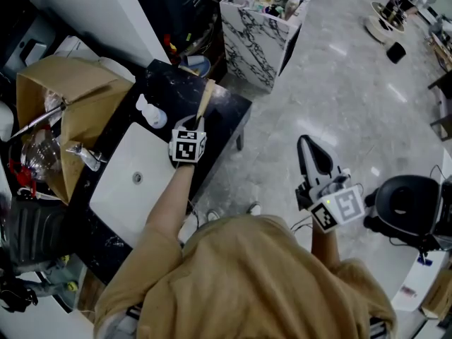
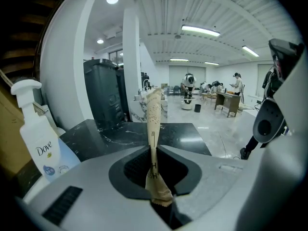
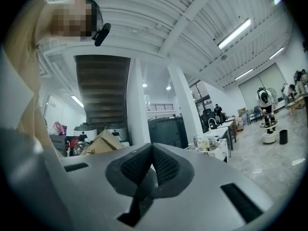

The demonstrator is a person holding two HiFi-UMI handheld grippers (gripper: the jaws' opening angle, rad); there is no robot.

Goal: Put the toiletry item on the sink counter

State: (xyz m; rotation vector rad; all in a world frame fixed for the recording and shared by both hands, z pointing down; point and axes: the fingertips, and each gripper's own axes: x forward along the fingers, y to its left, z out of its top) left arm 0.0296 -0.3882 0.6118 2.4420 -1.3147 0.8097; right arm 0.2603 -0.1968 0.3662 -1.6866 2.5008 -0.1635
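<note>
My left gripper [image 1: 199,120] is shut on the lower end of a flat tan toiletry tube [image 1: 205,97]. The tube [image 2: 153,124] stands upright out of the closed jaws [image 2: 153,150] above the black marble sink counter [image 1: 224,115], near its far right corner. A white Dove pump bottle [image 1: 151,113] stands on the counter just left of the gripper, at the basin's far edge, and shows close on the left [image 2: 42,141]. My right gripper [image 1: 311,155] hangs over the floor to the right, away from the counter, shut with nothing in it [image 3: 150,152].
A white basin [image 1: 134,182] with a chrome faucet [image 1: 85,154] is set into the counter. An open cardboard box [image 1: 70,104] sits at the left. A white marble cabinet [image 1: 258,37] loaded with small items stands beyond the counter. A black office chair [image 1: 413,203] is at the right.
</note>
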